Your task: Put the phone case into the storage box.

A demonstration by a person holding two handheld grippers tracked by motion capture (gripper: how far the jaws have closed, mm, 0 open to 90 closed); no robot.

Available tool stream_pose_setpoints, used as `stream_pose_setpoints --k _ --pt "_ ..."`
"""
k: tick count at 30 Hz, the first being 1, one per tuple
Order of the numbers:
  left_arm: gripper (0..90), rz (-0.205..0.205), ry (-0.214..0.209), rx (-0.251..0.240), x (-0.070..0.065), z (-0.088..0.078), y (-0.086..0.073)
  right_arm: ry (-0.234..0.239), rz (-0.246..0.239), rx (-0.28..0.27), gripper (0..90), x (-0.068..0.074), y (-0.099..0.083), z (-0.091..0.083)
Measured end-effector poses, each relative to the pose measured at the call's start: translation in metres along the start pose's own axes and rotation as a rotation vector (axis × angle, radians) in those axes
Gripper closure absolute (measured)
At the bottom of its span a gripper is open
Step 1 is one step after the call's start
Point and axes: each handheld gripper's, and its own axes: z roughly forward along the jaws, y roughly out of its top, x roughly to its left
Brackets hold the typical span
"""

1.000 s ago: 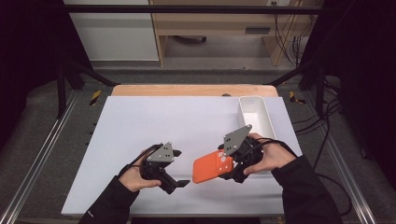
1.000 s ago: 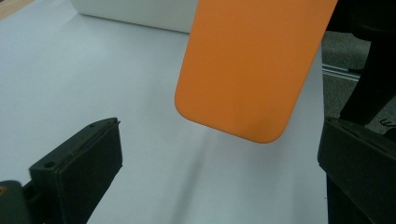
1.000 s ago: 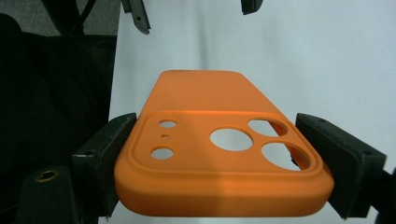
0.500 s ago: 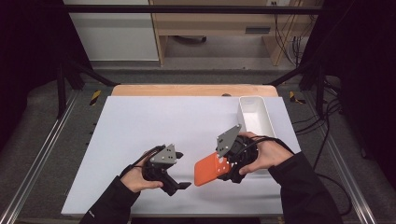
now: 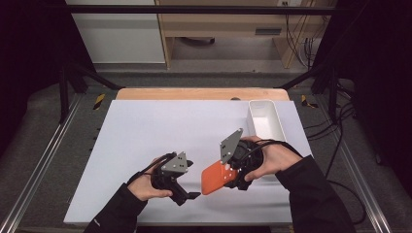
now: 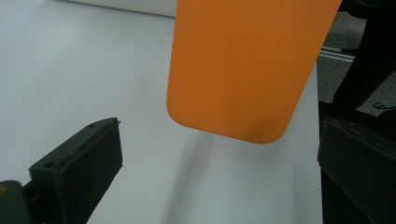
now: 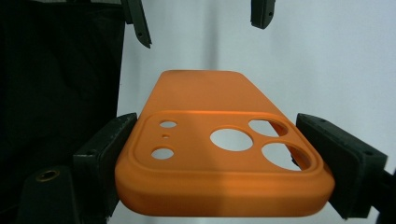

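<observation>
Right gripper view: your right gripper (image 7: 224, 163) jaws clamp orange phone case (image 7: 219, 154) at camera end, lifted off table (image 5: 145, 131). Left gripper (image 5: 187, 196) jaws wide open, empty, near case's free end. Step: handover. Next: slide left jaws around free end, close.

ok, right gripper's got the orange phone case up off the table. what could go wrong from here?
1. The right gripper clamps the orange phone case only at its camera end; most of it overhangs and could pivot or slip.
2. The left gripper is open, the case's free end between its jaws but untouched; closing off-centre might knock it loose.
3. The case hangs above the white table, away from the white bin; dropped, it misses the bin.
</observation>
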Motion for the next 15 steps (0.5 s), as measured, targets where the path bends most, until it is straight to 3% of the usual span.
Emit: stream_pose_setpoints --k 15 --pt "0.0 0.028 -0.009 0.057 -0.004 0.007 0.003 0.017 -0.017 0.057 16.2 -0.001 0.015 0.005"
